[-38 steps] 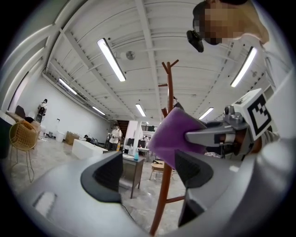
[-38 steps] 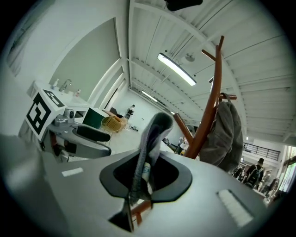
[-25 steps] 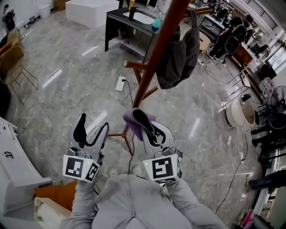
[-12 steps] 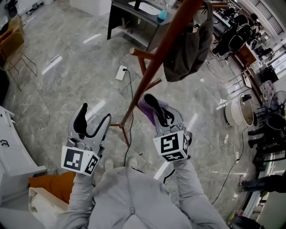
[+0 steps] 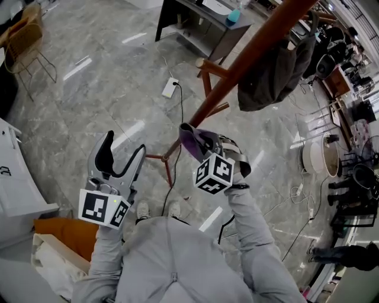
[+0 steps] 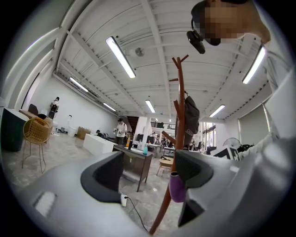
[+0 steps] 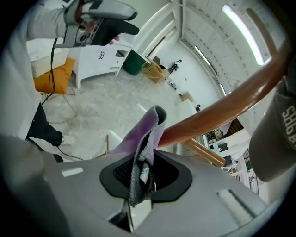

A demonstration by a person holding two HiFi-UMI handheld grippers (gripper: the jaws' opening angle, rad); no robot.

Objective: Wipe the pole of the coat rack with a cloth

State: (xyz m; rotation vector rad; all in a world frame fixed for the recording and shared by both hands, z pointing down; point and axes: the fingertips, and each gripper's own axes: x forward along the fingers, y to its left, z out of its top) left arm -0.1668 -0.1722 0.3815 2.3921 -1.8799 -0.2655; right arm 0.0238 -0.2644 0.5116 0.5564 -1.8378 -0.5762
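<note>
- Two grippers show in the head view over a grey marble floor (image 5: 100, 83). The brown pole (image 5: 249, 65) slants from the upper right down to its feet between them. A dark bag (image 5: 272, 77) hangs off the pole's far side. A white power strip (image 5: 170, 87) lies on the floor beyond, and a dark surface (image 5: 201, 18) stands at the top edge. The right gripper (image 5: 190, 135) is clamped on a purple cloth (image 5: 192, 143) just right of the pole's lower stretch. The left gripper (image 5: 124, 148) is spread wide and holds nothing, well left of the pole. Since a second ago the right gripper has rolled, so its marker cube now shows a corner. It has also shifted from the pole's front to its right side, while the left gripper has barely moved.
- From the left gripper view, both jaws stand wide apart with only open room between them. The pole (image 6: 179, 115) rises past the right jaw with the cloth (image 6: 175, 187) beside it, low down. A yellow chair (image 6: 36, 132) stands at far left.
- From the right gripper view, the jaws pinch the cloth (image 7: 143, 139). Its folded top seems to touch the pole (image 7: 222, 109), though the contact is hard to confirm. The bag (image 7: 277, 134) fills the right edge.
</note>
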